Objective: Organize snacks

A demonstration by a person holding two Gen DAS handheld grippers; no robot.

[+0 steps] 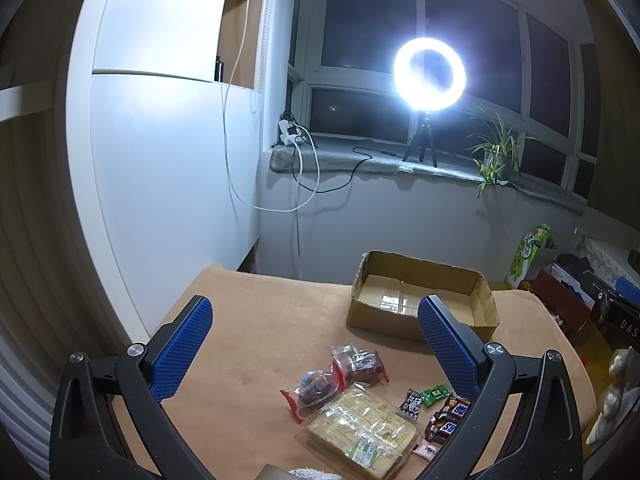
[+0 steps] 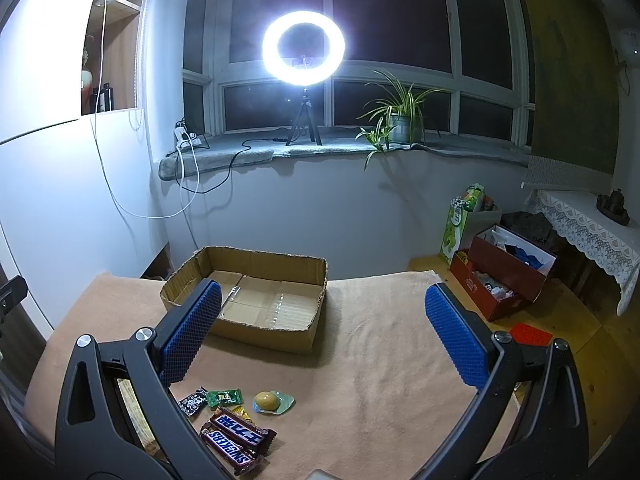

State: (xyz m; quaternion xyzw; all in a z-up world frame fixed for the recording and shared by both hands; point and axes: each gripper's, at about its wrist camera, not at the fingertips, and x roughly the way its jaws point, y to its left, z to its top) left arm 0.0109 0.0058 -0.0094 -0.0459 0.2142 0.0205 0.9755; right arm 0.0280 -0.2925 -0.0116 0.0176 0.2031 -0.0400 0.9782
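Both grippers held wide above the snack pile, gripping nothing.

My left gripper (image 1: 316, 344) hovers with jaws spread over the wrapped snacks (image 1: 352, 400) on the tan cloth (image 1: 256, 320); my right gripper (image 2: 324, 332) hangs equally wide above the Snickers bars (image 2: 236, 440), the empty cardboard box (image 2: 256, 300) just beyond them.

Open tongs (image 1: 316, 344) above snacks (image 1: 360, 412), cardboard box (image 1: 420, 300) behind.

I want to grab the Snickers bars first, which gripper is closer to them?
Right, probably. The Snickers bars lie just below the right gripper's left finger; in the left view they sit beside the left gripper's right finger. Both are open.
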